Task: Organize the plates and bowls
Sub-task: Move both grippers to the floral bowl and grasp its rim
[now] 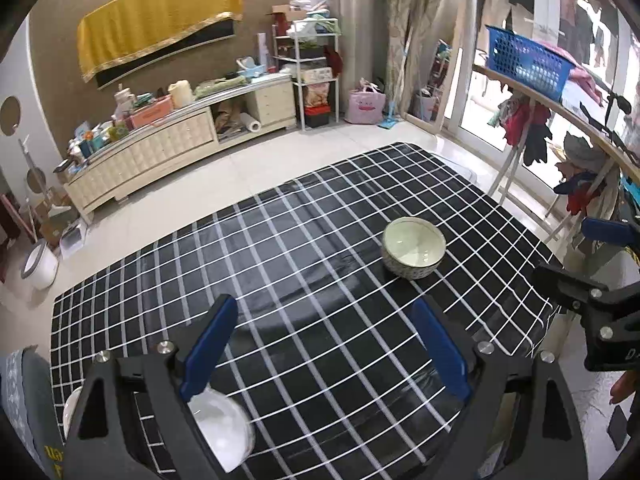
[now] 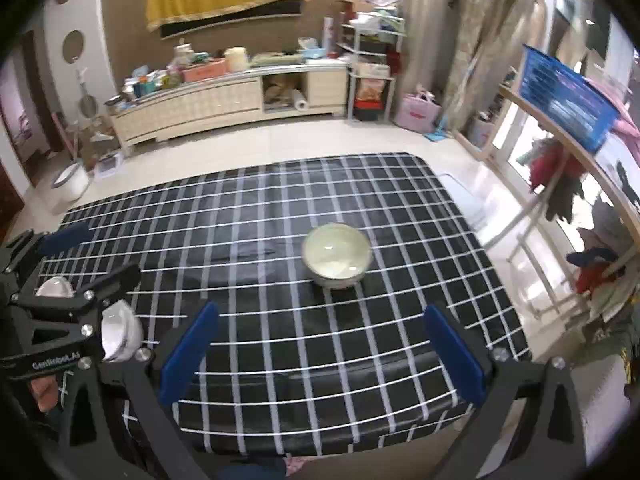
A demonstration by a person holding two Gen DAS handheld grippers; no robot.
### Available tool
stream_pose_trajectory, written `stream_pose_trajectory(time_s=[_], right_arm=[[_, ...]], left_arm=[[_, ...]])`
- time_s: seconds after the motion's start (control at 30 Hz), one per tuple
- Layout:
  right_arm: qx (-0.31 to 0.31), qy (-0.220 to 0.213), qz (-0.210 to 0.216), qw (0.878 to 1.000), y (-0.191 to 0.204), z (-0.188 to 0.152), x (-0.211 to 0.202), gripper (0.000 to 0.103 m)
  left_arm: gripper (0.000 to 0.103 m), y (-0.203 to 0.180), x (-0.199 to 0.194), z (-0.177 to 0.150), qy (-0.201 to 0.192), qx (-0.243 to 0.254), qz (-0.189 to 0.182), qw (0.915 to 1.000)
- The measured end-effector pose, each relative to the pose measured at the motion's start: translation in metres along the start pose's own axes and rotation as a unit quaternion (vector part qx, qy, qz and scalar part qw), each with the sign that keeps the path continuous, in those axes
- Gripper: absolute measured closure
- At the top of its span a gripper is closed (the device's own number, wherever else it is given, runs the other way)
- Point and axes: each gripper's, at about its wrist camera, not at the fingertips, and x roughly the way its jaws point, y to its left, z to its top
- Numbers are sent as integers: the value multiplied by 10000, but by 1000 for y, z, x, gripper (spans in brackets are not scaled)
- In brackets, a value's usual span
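A patterned bowl (image 1: 413, 248) with a pale green inside stands upright on the black tablecloth (image 1: 280, 280) with its white grid, in the right of centre of the left wrist view. In the right wrist view the same bowl (image 2: 336, 256) sits near the middle of the frame, ahead of the gripper and well apart from its fingers. It looks empty.

A white bowl (image 1: 224, 428) lies at the lower left of the left wrist view, under and just beside the left blue finger (image 1: 208, 348); whether they touch cannot be told. A second white dish (image 1: 72, 408) peeps out at the far left edge, mostly hidden by the gripper's frame. In the right wrist view these two white pieces (image 2: 120, 330) (image 2: 54, 286) show at the left, beside the other tool's black body.

The left gripper (image 1: 324, 344) has its blue fingers spread wide with only cloth between them. The right gripper (image 2: 320, 352) likewise stands wide apart over the near part of the table, holding nothing.

Beyond the table lies a pale tiled floor (image 1: 200, 184), a long cream cabinet (image 1: 160, 148) heaped with clutter, a yellow drape (image 1: 160, 12) on the wall, a white shelf rack (image 1: 308, 68), and a blue basket (image 1: 528, 60) on a wooden rail at the upper right.
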Motion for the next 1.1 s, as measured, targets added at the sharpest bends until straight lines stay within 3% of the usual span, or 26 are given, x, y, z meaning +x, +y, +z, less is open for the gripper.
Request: stream_pose_trajectory(time_s=[0.2, 0.43, 0.57, 0.7, 0.93, 0.97, 1.03, 1.1], right_arm=[[214, 346, -63, 9992, -36, 10, 35, 0], [443, 730, 25, 9963, -66, 30, 94, 0], [534, 919, 151, 9942, -73, 39, 129, 0], [578, 1153, 65, 9916, -79, 45, 165, 0], [749, 1653, 214, 9832, -85, 36, 220, 4], [732, 1700, 207, 9825, -85, 36, 225, 9], [729, 1749, 203, 9817, -84, 35, 233, 15], [732, 1857, 230, 9796, -84, 34, 239, 22]], left_arm=[[15, -29, 41, 25, 196, 140, -214, 9995], [15, -42, 110, 50, 769, 132, -425, 9960], [15, -46, 155, 52, 1048, 201, -376, 9936], [15, -43, 192, 55, 1260, 102, -566, 9904], [16, -45, 244, 55, 1647, 96, -556, 9847], [19, -46, 251, 53, 1691, 128, -544, 9840], [40, -48, 261, 50, 1770, 148, -591, 9823], [52, -52, 271, 46, 1923, 219, -718, 9785]])
